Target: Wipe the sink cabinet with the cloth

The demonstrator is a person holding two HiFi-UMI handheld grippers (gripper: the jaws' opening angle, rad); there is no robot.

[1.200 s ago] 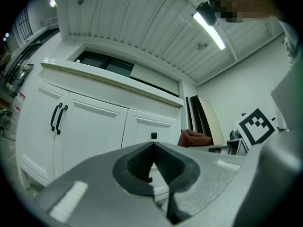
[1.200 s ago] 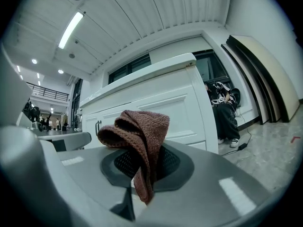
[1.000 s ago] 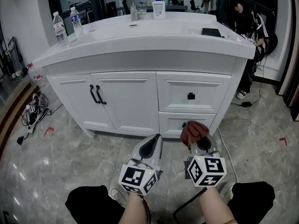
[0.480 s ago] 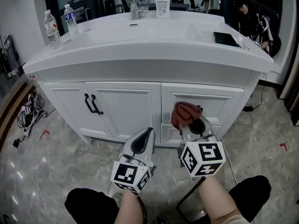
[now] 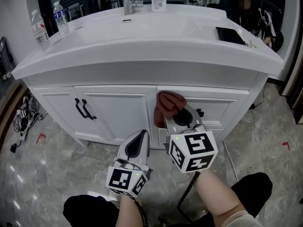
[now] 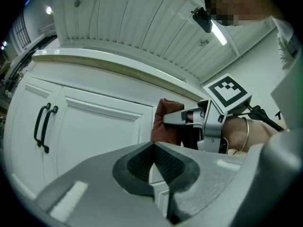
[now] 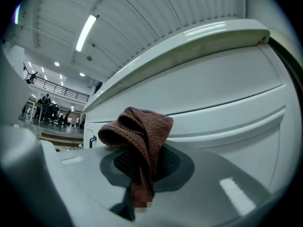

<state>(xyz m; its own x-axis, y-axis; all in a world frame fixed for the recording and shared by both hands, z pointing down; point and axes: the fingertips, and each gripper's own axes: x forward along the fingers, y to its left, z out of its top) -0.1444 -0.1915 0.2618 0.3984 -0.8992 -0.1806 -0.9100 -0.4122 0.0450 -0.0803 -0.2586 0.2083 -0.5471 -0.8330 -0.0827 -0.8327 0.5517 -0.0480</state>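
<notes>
The white sink cabinet (image 5: pixel 142 74) fills the head view, with two doors on black handles (image 5: pixel 81 109) and drawers to the right. My right gripper (image 5: pixel 176 116) is shut on a brown knitted cloth (image 5: pixel 166 105), held up close against the cabinet front near the upper drawer (image 5: pixel 213 107). The cloth (image 7: pixel 139 129) bunches over the jaws in the right gripper view and shows as a brown lump (image 6: pixel 164 123) in the left gripper view. My left gripper (image 5: pixel 137 143) hangs lower and to the left, shut with nothing in it, a short way off the door.
On the countertop stand two water bottles (image 5: pixel 39 30) at the left, a faucet (image 5: pixel 127 4) and a soap dispenser (image 5: pixel 158 0) at the back, a dark flat object (image 5: pixel 230 34) at the right. A person sits beyond the right corner. Cables (image 5: pixel 21 117) lie on the floor, left.
Both grippers came closer to the cabinet. The right gripper rose with the cloth and shifted left, from the lower drawer's level to the upper drawer. The left gripper stayed low.
</notes>
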